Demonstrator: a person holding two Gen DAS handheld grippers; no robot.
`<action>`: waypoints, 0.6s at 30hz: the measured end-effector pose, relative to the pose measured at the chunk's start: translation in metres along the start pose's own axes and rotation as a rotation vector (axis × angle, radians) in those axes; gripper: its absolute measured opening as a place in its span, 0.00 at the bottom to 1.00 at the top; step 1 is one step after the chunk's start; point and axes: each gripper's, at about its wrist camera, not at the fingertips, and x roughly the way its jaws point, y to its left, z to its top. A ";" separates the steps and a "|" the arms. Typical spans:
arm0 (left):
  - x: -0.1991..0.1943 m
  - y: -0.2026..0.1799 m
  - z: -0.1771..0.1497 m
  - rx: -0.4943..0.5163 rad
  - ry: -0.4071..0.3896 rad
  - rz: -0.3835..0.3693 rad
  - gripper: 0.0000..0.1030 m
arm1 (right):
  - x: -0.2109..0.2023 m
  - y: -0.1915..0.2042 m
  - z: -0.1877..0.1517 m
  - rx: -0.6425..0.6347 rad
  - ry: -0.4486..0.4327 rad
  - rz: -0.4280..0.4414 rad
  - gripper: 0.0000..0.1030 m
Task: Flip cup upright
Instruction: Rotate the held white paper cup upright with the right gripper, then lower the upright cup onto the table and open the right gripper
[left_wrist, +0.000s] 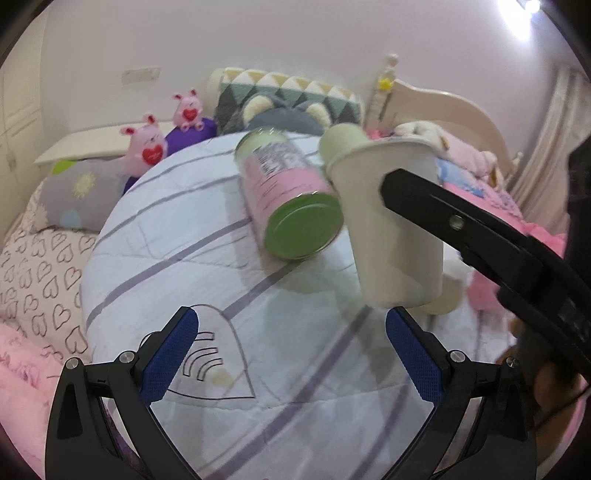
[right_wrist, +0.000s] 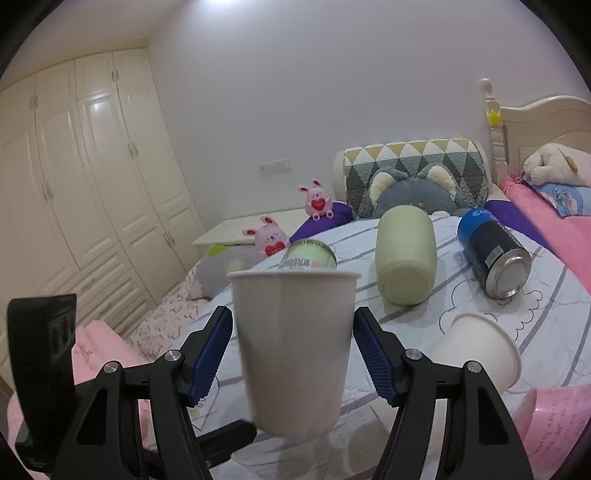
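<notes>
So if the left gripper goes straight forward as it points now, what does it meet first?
Probably the pink can with the green lid, lying on the striped quilt; the left gripper is open and empty. Depth is unclear.

The paper cup (right_wrist: 293, 350) is plain white with a rolled rim, tapering toward its base. It stands mouth-up and close to vertical, clear of the bedspread, in the centre of the right wrist view. In the left wrist view the same cup (left_wrist: 391, 225) appears at about two o'clock from centre, mouth up and leaning slightly, its base lower right. Its wall looks smooth and undented; the inside is not visible.
</notes>
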 end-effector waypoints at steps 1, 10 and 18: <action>0.002 0.002 -0.001 -0.004 0.004 0.000 1.00 | 0.001 0.001 -0.002 -0.006 0.005 -0.006 0.67; 0.011 0.007 -0.003 -0.026 0.023 0.000 1.00 | 0.007 0.000 -0.008 -0.020 0.041 -0.033 0.67; 0.008 0.010 -0.002 -0.027 0.019 0.001 1.00 | 0.008 0.002 -0.008 -0.023 0.053 -0.041 0.66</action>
